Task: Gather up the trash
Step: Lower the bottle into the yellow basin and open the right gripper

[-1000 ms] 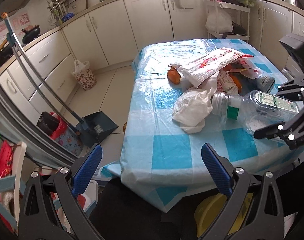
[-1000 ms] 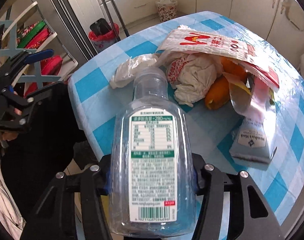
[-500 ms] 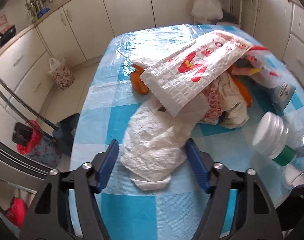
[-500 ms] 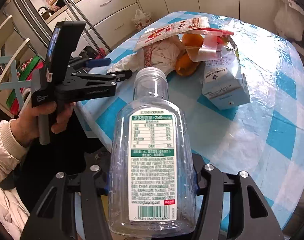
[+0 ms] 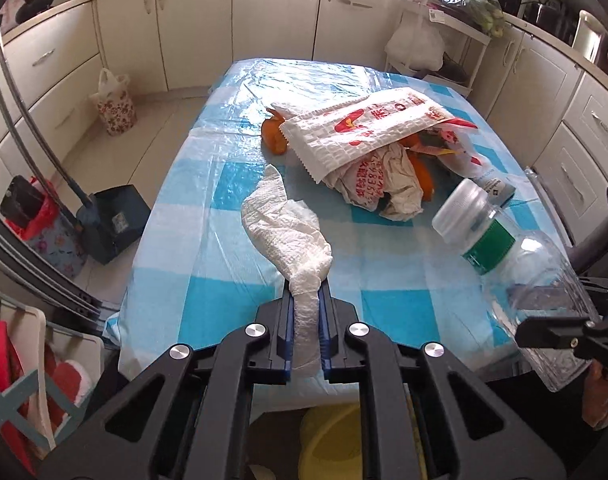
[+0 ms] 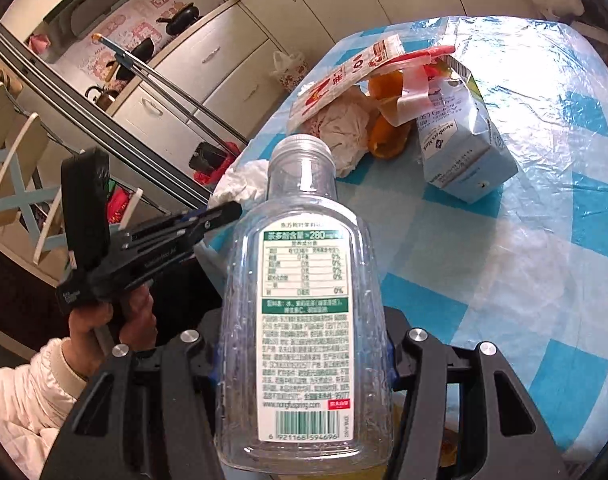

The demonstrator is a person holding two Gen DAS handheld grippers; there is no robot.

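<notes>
On the blue-and-white checked table point(image 5: 239, 184) lies a white paper towel point(image 5: 287, 232). My left gripper point(image 5: 306, 292) is closing its jaws on the towel's near end, and the blue pads press on it from both sides. My right gripper point(image 6: 304, 320) is shut on a clear empty plastic bottle point(image 6: 304, 300) with a green-and-white label, held above the table's near right edge. The bottle point(image 5: 516, 264) also shows at the right of the left wrist view. Behind the towel is a heap: a red-and-white paper bag point(image 5: 364, 128), orange peel point(image 5: 273, 140), crumpled wrappers point(image 5: 380, 188) and a pale blue carton point(image 6: 460, 148).
A dark dustpan with a long handle point(image 5: 111, 220) stands on the floor left of the table, beside a red bin bag point(image 5: 27, 212) and a floral bag point(image 5: 115, 104). A yellow basin point(image 5: 332, 440) sits under the table's near edge. Cream cabinets line the walls.
My left gripper came forward over the table and its wide-open jaws closed onto the paper towel. The right gripper swung sideways and rolled, keeping hold of the bottle.
</notes>
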